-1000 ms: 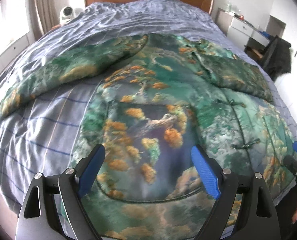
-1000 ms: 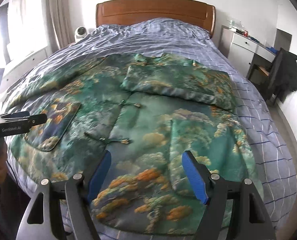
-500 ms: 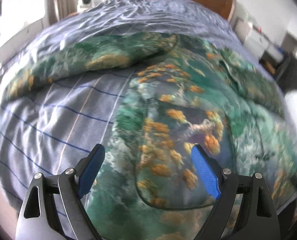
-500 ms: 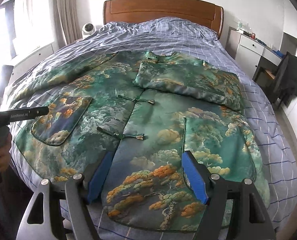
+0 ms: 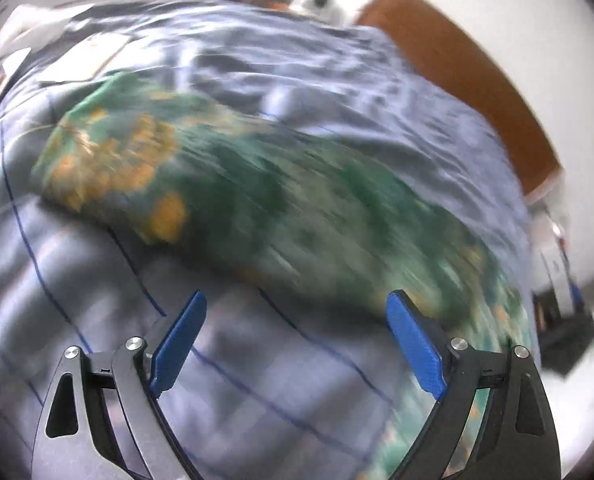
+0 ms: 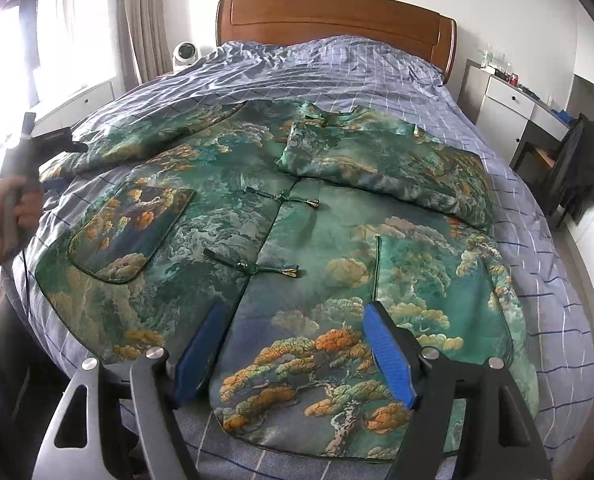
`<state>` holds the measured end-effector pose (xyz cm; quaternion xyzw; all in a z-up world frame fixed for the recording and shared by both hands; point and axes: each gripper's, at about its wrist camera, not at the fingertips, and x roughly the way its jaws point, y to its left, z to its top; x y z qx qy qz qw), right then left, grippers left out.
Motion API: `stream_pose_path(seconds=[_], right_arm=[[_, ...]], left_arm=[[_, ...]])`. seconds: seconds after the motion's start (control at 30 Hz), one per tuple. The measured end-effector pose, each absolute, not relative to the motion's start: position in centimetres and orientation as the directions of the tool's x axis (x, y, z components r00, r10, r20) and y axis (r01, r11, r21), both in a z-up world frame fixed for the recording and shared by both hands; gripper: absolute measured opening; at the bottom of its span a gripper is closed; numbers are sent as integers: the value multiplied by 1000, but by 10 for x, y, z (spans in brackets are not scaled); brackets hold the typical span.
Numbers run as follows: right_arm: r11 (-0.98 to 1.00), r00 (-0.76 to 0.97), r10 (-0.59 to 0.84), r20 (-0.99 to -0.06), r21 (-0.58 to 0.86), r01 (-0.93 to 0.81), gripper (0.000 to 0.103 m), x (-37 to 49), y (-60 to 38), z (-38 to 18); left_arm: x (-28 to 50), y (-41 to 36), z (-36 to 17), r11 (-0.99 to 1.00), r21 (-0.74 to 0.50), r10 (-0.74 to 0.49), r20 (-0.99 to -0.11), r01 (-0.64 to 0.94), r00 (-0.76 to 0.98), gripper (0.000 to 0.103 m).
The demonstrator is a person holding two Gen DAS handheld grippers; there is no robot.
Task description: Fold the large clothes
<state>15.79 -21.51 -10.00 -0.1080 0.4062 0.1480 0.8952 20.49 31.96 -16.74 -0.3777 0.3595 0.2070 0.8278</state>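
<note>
A green jacket (image 6: 225,216) printed with orange trees lies face up on the bed. One sleeve (image 6: 385,172) is folded across its chest. The other sleeve (image 6: 145,140) stretches out to the left. In the blurred left wrist view that outstretched sleeve (image 5: 233,184) crosses the blue duvet, with its cuff (image 5: 93,160) at the left. My left gripper (image 5: 296,296) hovers open just short of it, with nothing between its fingers. My right gripper (image 6: 295,310) hangs open above the jacket's hem (image 6: 309,446), holding nothing. A hand (image 6: 13,208) carries the left gripper (image 6: 37,144) at the bed's left side.
The blue checked duvet (image 6: 337,72) covers the whole bed below a wooden headboard (image 6: 333,16). A white fan (image 6: 185,53) stands at the back left by the curtain. White drawers (image 6: 509,100) and a dark garment on a chair (image 6: 581,160) stand to the right.
My left gripper has swung left from over the jacket's patch pocket to the outstretched sleeve, and its view has rolled and blurred. The right gripper has stayed about where it was.
</note>
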Motion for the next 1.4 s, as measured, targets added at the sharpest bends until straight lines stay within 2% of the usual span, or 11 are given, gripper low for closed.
stream_pose_path(seconds=[0.3, 0.4, 0.5, 0.63, 0.93, 1.07, 1.17, 1.27, 1.3, 1.33, 1.4], right_arm=[[928, 616, 176, -768, -78, -363, 75, 156, -211, -101], [926, 616, 180, -767, -80, -370, 75, 156, -210, -101], [928, 613, 182, -769, -72, -367, 75, 155, -210, -101], [932, 608, 191, -771, -52, -359, 75, 154, -212, -102], [932, 615, 211, -759, -33, -360, 75, 150, -214, -100], [936, 630, 214, -747, -26, -350, 75, 148, -217, -96], [941, 635, 210, -743, -23, -339, 75, 147, -221, -94], [943, 642, 202, -740, -29, -330, 75, 146, -225, -93], [944, 645, 200, -738, -31, -329, 75, 145, -227, -92], [945, 648, 197, -736, -34, -325, 75, 146, -229, -91], [950, 655, 187, -733, -35, -310, 75, 148, -235, -88]], left_arm=[[210, 361, -189, 486, -512, 92, -775, -708, 625, 90], [216, 357, -183, 514, -475, 120, -784, -714, 609, 70], [223, 354, -175, 556, -424, 163, -788, -715, 594, 20], [229, 335, -146, 646, -323, 253, -764, -691, 594, 11], [240, 165, -43, 899, 266, 435, -463, -347, 772, 11], [234, 79, -52, 821, 544, 404, -341, -172, 849, 11], [234, 23, -83, 733, 679, 353, -333, -38, 874, 13], [233, -9, -117, 722, 681, 280, -448, 121, 849, 41], [231, -21, -129, 727, 661, 250, -503, 183, 827, 69], [229, -30, -134, 728, 651, 233, -528, 213, 817, 83], [214, -38, -150, 725, 636, 198, -558, 263, 806, 84]])
